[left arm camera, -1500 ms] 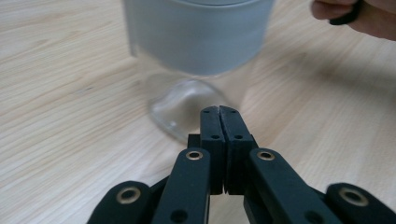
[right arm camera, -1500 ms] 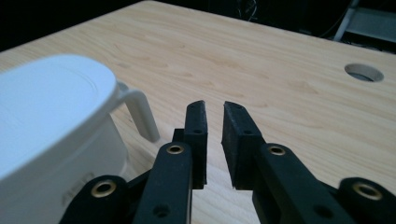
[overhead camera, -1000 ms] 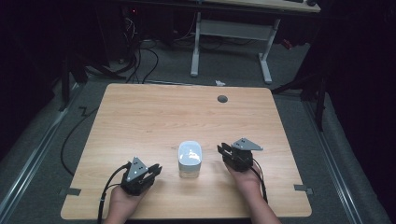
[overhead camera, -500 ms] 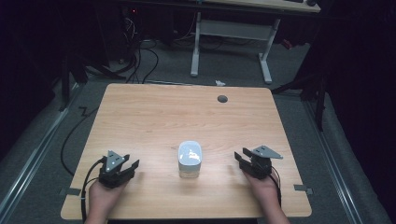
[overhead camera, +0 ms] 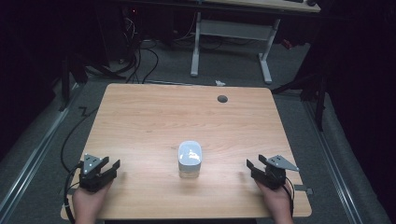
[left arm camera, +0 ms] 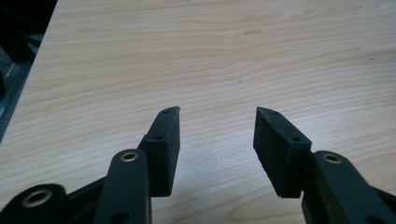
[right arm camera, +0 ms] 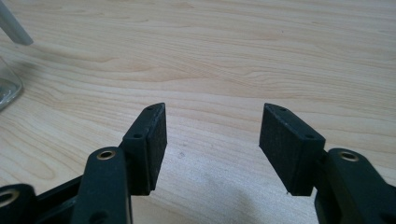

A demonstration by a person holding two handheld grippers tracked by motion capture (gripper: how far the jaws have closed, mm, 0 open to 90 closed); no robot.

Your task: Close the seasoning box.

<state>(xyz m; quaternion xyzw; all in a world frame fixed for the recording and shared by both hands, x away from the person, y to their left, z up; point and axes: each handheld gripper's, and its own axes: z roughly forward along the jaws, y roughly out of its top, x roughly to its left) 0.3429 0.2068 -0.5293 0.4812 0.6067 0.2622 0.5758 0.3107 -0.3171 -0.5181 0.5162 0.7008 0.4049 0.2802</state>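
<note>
Jar (overhead camera: pixel 190 159): clear glass with a white lid, upright on the bench (overhead camera: pixel 187 116), sitting between your two claws, a bit nearer the near edge than the far one, roughly centred left to right. Nothing touches it. In the right gripper view its glass wall (right arm camera: pixel 7 86) and lid edge show at the far left, well apart from the jaws.

Your left claw (overhead camera: pixel 103 169) sits near the near-left corner of the bench, held in your left hand (overhead camera: pixel 86 205), jaws spread apart with bare wood between them. The left gripper view confirms it: left claw (left arm camera: pixel 217 121) is wide, nothing between the pads, just bench grain and the left edge of the bench running up the frame's left side.

Your right claw (overhead camera: pixel 258 169) is near the near-right corner, held in your right hand (overhead camera: pixel 276 200), jaws also spread. In the right gripper view the right claw (right arm camera: pixel 212 119) is parted, holding nothing, wood showing through the gap.

Both claws point roughly toward the far edge, angled slightly inward. Each has a grey three-cornered plate on top.

A round cable hole (overhead camera: pixel 222 98) sits near the far edge, right of centre. Cables (overhead camera: pixel 140 56) lie on the floor beyond the bench, beside a white-legged desk frame (overhead camera: pixel 231 42).
</note>
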